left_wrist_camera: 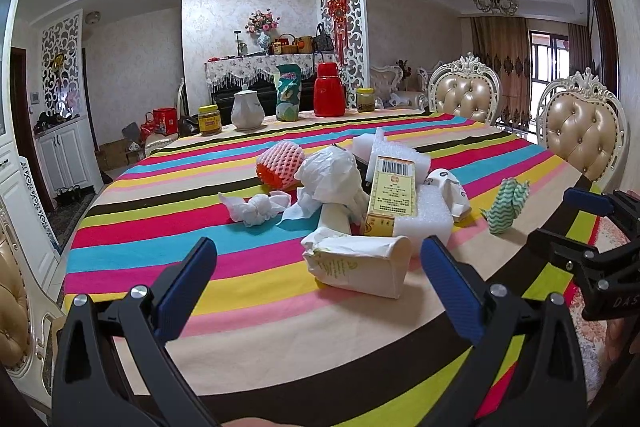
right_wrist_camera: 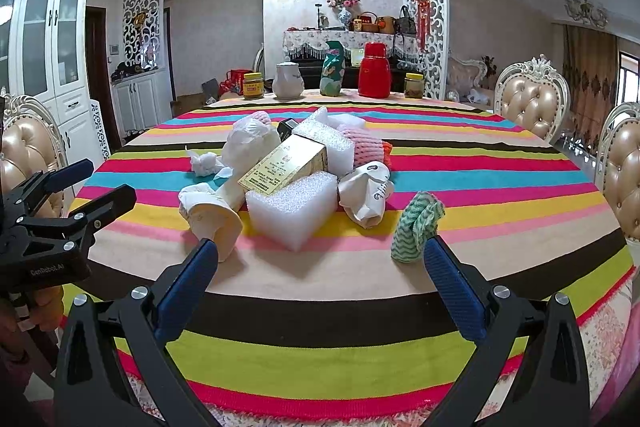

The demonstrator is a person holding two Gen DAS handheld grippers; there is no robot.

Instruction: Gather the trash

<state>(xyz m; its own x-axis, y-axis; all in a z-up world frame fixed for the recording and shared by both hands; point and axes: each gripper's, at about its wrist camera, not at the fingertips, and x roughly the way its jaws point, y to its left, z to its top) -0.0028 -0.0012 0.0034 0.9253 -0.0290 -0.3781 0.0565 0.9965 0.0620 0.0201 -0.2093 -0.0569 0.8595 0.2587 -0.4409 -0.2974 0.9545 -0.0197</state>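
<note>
- Left wrist view: the left gripper [left_wrist_camera: 318, 287] hung low over the near edge of the striped tablecloth [left_wrist_camera: 240, 327], its blue-padded jaws spread wide with nothing between them.
- A crumpled paper cup [left_wrist_camera: 358, 265] lay on its side just ahead, in line with the gap between the fingers but not touched by them.
- Behind it sat the trash pile: a yellow box [left_wrist_camera: 394, 193] leaning on a white foam block [left_wrist_camera: 430, 207], a white plastic bag [left_wrist_camera: 332, 175], a crumpled tissue [left_wrist_camera: 256, 207] and a pink foam net [left_wrist_camera: 278, 161].
- A green wavy-patterned cloth [left_wrist_camera: 506, 205] stood apart to the right.
- The right gripper [left_wrist_camera: 576, 223] entered at the right edge, jaws parted.
- Right wrist view: the right gripper [right_wrist_camera: 320, 267] hovered over the table's near edge, jaws wide apart and empty.
- The green wavy-patterned cloth [right_wrist_camera: 416, 229] stood just beyond its right finger; whether they touched could not be told.
- The white foam block [right_wrist_camera: 296, 207] and crumpled paper cup [right_wrist_camera: 212, 217] lay ahead, at the front of the pile.
- The left gripper [right_wrist_camera: 96, 183] showed at the left, jaws parted, empty.
- A red thermos [right_wrist_camera: 374, 71] and jars lined the far edge.
</note>
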